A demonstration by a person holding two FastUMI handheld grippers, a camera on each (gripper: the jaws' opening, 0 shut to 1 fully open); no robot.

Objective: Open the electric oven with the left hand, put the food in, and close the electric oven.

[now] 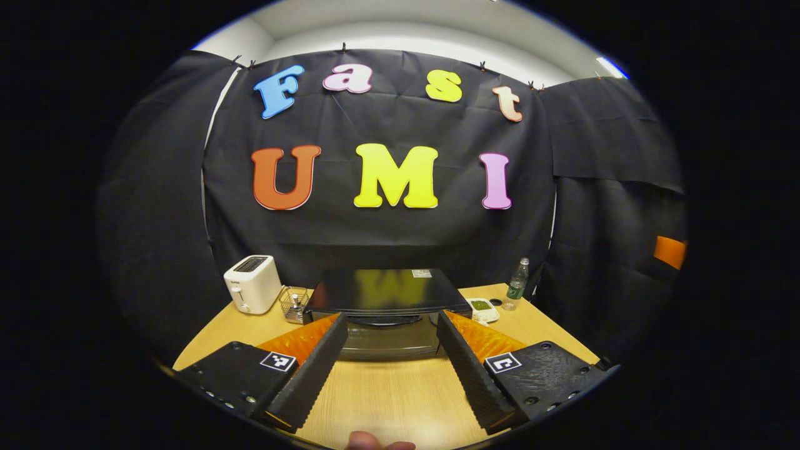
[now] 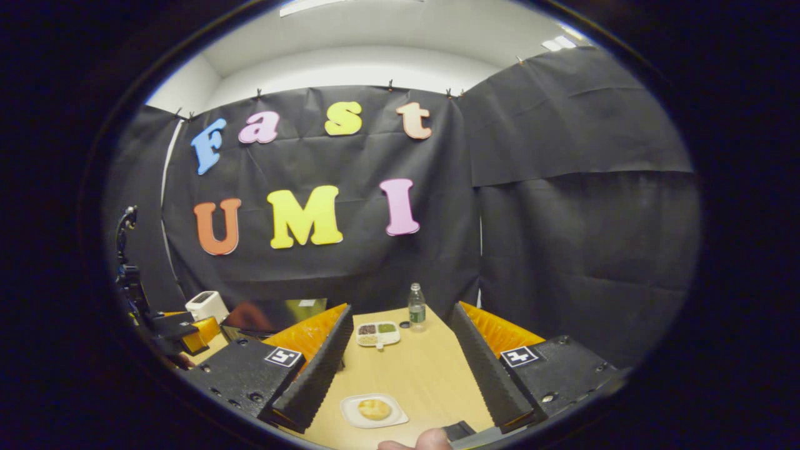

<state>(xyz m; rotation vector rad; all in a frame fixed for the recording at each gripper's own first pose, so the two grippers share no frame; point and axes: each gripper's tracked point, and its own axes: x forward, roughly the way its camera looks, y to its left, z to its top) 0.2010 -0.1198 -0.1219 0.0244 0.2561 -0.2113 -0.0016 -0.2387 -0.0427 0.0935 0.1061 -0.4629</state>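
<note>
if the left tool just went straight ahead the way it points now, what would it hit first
Most likely the electric oven: its closed front door sits dead ahead between the open fingers of the left tool, with bare table before it. Depth is hard to judge here.

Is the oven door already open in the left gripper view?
No, the oven door stands shut and upright, its handle untouched, and the left gripper hangs open before it.
</note>
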